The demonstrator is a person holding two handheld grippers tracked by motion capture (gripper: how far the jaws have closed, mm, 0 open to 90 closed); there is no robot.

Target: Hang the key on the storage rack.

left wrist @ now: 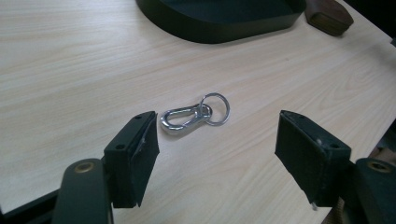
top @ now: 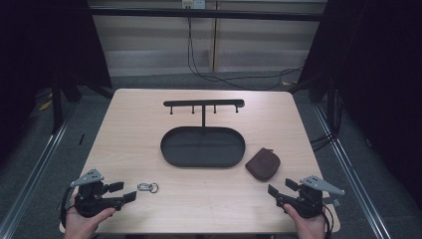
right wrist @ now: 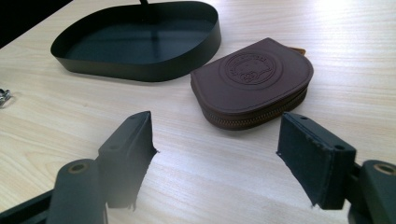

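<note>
Jaws of both grippers gape, released; a shiny metal snap hook (left wrist: 195, 115) with ring lies left of the black oval tray (top: 169, 149), a brown leather pouch (right wrist: 254, 79) right.

A pale wood grain is shown on the table (top: 149, 129). The tray (top: 171, 154) at centre and the rack (top: 204, 103) behind it are coloured black. The pouch (right wrist: 252, 81) at right is dark brown, stamped with a round emblem. The clip (left wrist: 186, 116) at left is silver. Both grippers are black, topped with grey plates.
</note>
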